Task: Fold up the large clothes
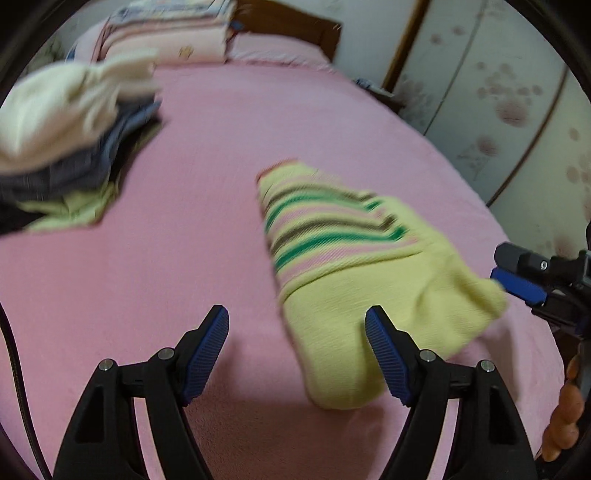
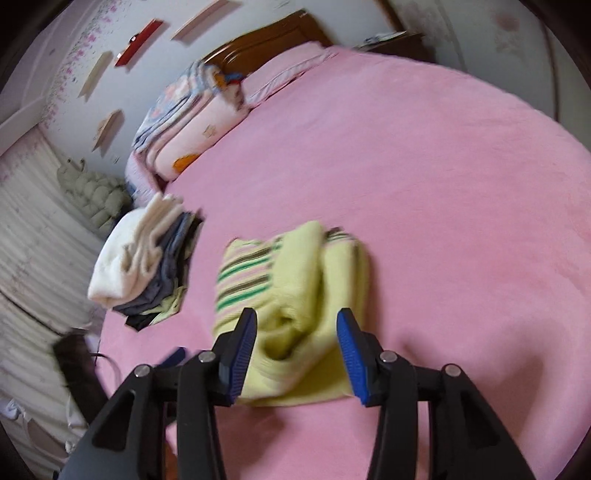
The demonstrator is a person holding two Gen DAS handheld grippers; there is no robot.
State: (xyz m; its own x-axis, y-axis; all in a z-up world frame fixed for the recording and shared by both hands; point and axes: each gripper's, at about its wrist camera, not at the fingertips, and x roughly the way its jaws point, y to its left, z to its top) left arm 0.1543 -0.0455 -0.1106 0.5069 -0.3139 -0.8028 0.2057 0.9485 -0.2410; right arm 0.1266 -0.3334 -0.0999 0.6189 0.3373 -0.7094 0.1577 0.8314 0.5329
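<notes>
A yellow-green sweater with green, brown and pink stripes (image 1: 354, 266) lies folded on the pink bed (image 1: 207, 158). My left gripper (image 1: 295, 332) is open just above the bed; its right finger is over the sweater's near edge. My right gripper (image 2: 295, 332) is open, its jaws on either side of the sweater's near end (image 2: 295, 295), holding nothing. The right gripper also shows at the right edge of the left wrist view (image 1: 517, 280), beside the sweater's corner.
A stack of folded clothes (image 1: 62, 147) with a cream garment on top sits on the bed's left side; it also shows in the right wrist view (image 2: 147, 258). Folded quilts and pillows (image 2: 188, 118) lie by the wooden headboard (image 2: 269, 33). A wardrobe (image 1: 498, 103) stands right.
</notes>
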